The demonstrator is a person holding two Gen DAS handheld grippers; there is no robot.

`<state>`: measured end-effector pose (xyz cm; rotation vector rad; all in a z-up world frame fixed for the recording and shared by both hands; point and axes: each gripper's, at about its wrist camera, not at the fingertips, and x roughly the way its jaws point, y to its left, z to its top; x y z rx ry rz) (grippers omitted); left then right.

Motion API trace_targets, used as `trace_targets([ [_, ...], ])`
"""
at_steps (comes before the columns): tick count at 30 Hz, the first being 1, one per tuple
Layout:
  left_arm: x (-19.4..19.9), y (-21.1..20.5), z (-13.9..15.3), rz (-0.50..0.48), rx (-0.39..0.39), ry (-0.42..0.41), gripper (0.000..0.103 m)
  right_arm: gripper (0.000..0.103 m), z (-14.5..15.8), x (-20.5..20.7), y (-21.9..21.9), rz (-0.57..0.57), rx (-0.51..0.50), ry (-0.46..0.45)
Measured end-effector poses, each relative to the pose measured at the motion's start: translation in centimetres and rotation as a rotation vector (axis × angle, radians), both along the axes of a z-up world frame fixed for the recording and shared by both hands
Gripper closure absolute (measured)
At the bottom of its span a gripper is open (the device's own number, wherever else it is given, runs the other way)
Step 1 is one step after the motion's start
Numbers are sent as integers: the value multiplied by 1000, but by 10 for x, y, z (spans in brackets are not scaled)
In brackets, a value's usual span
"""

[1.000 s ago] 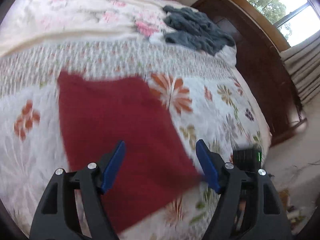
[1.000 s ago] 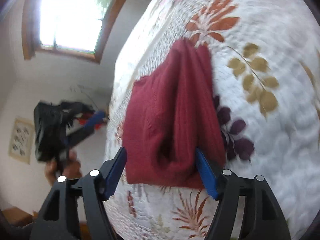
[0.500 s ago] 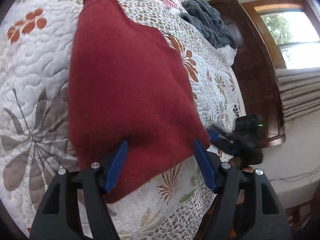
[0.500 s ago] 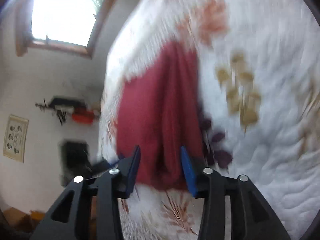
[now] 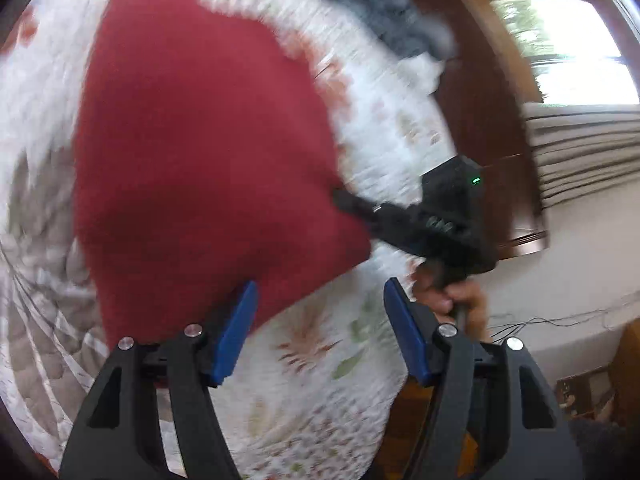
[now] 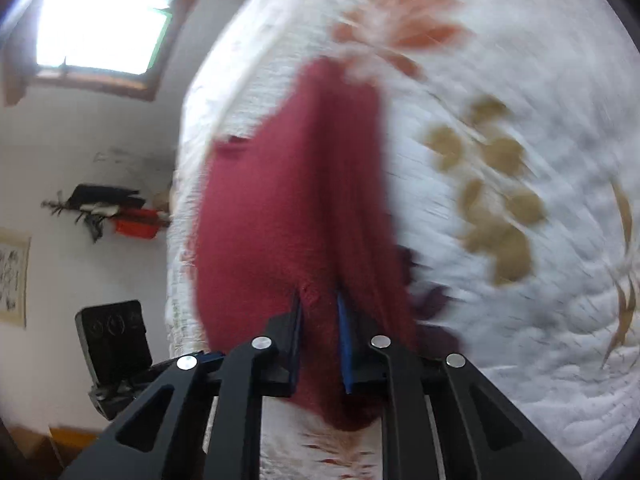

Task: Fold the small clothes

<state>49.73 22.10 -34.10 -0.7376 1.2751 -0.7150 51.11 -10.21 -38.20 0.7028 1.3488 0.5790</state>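
Looking along the left gripper [image 5: 316,330] in the left wrist view, its two blue fingers [image 5: 234,334] stand wide apart and hold nothing. They hover just above the near edge of a dark red knitted garment [image 5: 200,160], which lies spread on a floral quilted bed [image 5: 320,380]. At the garment's right corner the right gripper [image 5: 340,200] reaches in, held by a hand [image 5: 452,300]. A grey garment [image 5: 392,20] lies in a heap far back on the bed, near a dark wooden headboard [image 5: 480,120] and a window [image 5: 568,48]. The picture is blurred by motion.

In the right wrist view, the right gripper [image 6: 320,332] has its fingers [image 6: 344,344] drawn close together, clamped on a bunched ridge of the red garment [image 6: 288,220]. The cloth rises in a lengthwise pleat from the bed [image 6: 540,320] into the grip.

Judging by this, the fold is only starting: one corner is gripped, the other is free, and the garment is mostly flat. Both the red piece and, presumably, the grey one remain to be folded.
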Motion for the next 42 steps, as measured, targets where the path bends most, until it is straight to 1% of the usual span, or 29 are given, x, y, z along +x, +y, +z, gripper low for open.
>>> trace_targets([
  [2,-3,0,-16,7,9,26,43,85,-1,0,1,7,46,-11],
  [3,-4,3,-18,21,0,27,43,76,6,0,5,35,83,-29],
  [4,-5,8,-21,38,-22,27,43,70,12,4,10,52,103,-36],
  [6,-3,11,-24,48,-43,33,45,40,23,16,15,44,90,-68],
  [7,-3,11,-25,49,-45,35,45,37,27,25,19,36,79,-78],
  [10,-2,7,-27,45,-33,33,45,37,21,58,35,50,88,-35],
  [11,-2,6,-27,45,-30,33,45,49,18,60,37,56,82,-16],
  [12,-2,7,-26,46,-29,35,45,94,15,67,46,82,66,-5],
  [14,-1,8,-25,47,-36,32,45,94,23,68,45,73,-19,-57],
  [16,-2,6,-26,43,-49,33,45,95,14,51,25,24,-48,-51],
  [17,-2,6,-27,38,-54,39,46,95,1,49,19,5,-37,-26],
  [18,-2,6,-27,31,-51,44,50,95,-10,49,19,-7,-12,-10],
  [20,1,10,-16,23,-80,39,50,93,-4,48,19,-21,10,-45],
  [21,3,14,-8,26,-97,19,50,90,6,49,22,-10,11,-84],
  [22,6,21,3,36,-100,-13,49,86,12,53,25,-6,22,-93],
  [23,11,29,13,51,-104,-37,49,72,17,59,25,-11,36,-92],
  [24,16,36,19,67,-108,-54,48,50,22,68,25,-23,46,-87],
  [25,23,45,26,87,-109,-67,48,45,23,81,24,-47,44,-79],
  [26,29,52,30,104,-112,-73,48,44,23,87,23,-51,51,-71],
  [28,44,63,36,132,-140,-80,48,46,16,105,28,-34,80,-18],
  [29,54,67,40,137,-146,-86,48,64,13,109,32,-22,85,-6],
  [30,61,68,41,139,-144,-91,48,94,10,113,34,-6,46,-11],
  [32,84,67,42,137,-133,-89,48,95,15,114,29,-32,0,-55],
  [33,92,64,42,140,-123,-85,46,95,11,112,17,-76,-17,-62],
  [35,112,61,28,147,-85,-57,45,95,-7,103,1,-121,-1,-34],
  [37,128,59,5,165,-39,1,46,95,-14,99,2,-94,29,-39],
  [40,134,65,-9,180,-30,36,48,86,6,95,0,-82,26,-81],
  [41,132,67,-5,188,-37,31,48,83,22,92,2,-79,3,-125],
  [42,128,70,6,198,-49,-6,48,82,35,89,7,-69,-5,-159],
])
